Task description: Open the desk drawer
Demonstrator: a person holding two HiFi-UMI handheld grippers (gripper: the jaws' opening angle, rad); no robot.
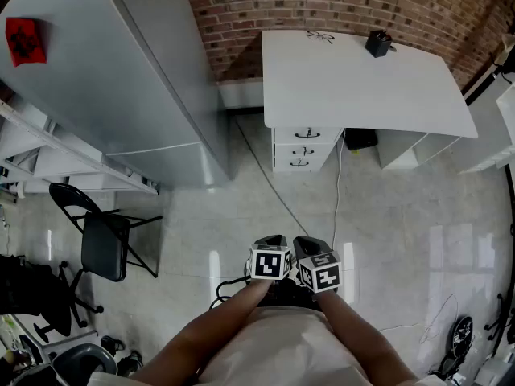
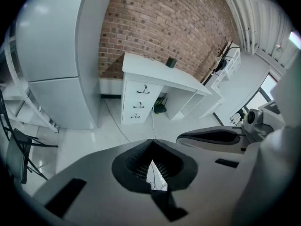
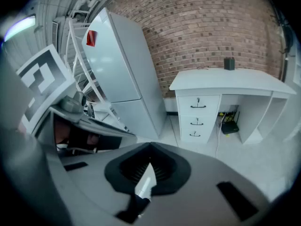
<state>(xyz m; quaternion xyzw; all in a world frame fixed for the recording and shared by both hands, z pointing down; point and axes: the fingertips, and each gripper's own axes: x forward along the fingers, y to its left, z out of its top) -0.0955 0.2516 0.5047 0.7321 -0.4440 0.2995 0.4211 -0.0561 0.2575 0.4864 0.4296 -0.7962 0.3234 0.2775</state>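
A white desk (image 1: pixel 362 79) stands against the brick wall, far ahead of me. Its stack of three drawers (image 1: pixel 304 149) sits under the left end, all closed, each with a small dark handle. The drawers (image 2: pixel 138 102) also show in the left gripper view, and the drawers (image 3: pixel 197 117) in the right gripper view. Held side by side close to my body, my left gripper (image 1: pixel 272 241) and right gripper (image 1: pixel 311 246) are a long way from the desk. Both are shut with nothing between the jaws, as the left gripper (image 2: pixel 151 146) and right gripper (image 3: pixel 150 149) show in their own views.
A tall grey fridge (image 1: pixel 137 79) stands left of the desk, with a white rack beside it. A black folding chair (image 1: pixel 105 244) is at my left. A cable (image 1: pixel 273 183) runs across the tiled floor. A black box (image 1: pixel 378 43) and glasses (image 1: pixel 320 36) lie on the desk.
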